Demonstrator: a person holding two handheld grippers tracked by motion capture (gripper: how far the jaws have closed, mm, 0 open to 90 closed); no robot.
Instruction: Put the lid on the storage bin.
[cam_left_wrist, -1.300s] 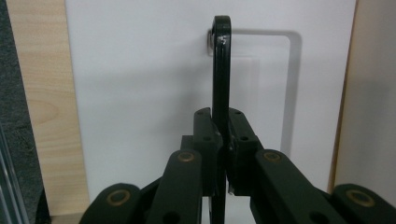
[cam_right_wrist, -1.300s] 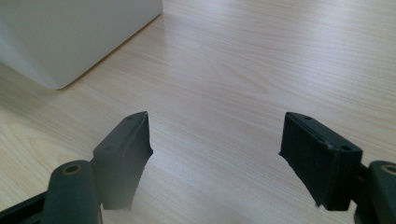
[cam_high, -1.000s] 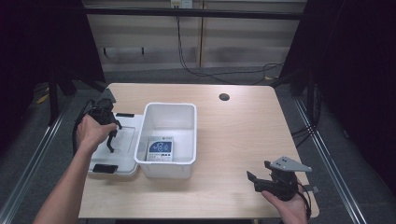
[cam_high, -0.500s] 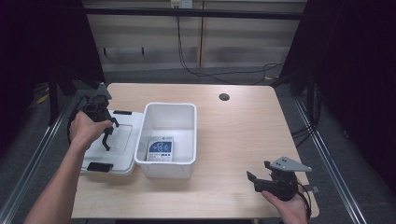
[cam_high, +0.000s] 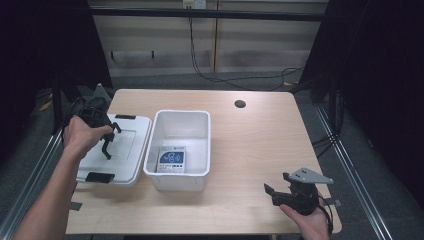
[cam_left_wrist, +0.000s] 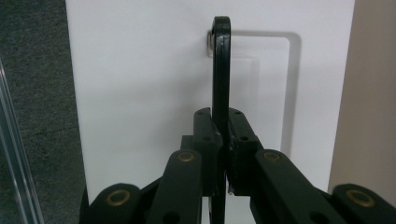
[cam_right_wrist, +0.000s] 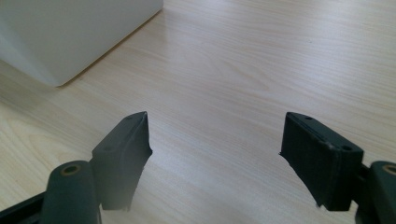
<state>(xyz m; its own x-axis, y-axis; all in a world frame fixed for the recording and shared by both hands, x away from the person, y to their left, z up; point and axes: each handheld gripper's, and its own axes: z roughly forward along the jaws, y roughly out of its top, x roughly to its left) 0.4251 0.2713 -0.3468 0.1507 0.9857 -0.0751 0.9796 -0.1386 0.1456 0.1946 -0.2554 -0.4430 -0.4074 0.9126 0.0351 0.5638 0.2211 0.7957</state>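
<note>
Holding card packet (cam_high: 171, 160): white bin (cam_high: 181, 179); lid (cam_high: 131, 145) alongside, touching.

left gripper (cam_high: 106, 141) in the high view: body mostly covered by the left hand (cam_high: 82, 136); what the jaws hold is too small to tell there. left gripper view: thin black handle (cam_left_wrist: 221, 74) pinched between the jaws, its lower end hidden behind them; lid (cam_left_wrist: 140, 93) cut off at the top and bottom edges. card (cam_high: 170, 160) in the white bin (cam_high: 182, 116): print too small to read. right gripper view: bin cut off at the top left corner.
</note>
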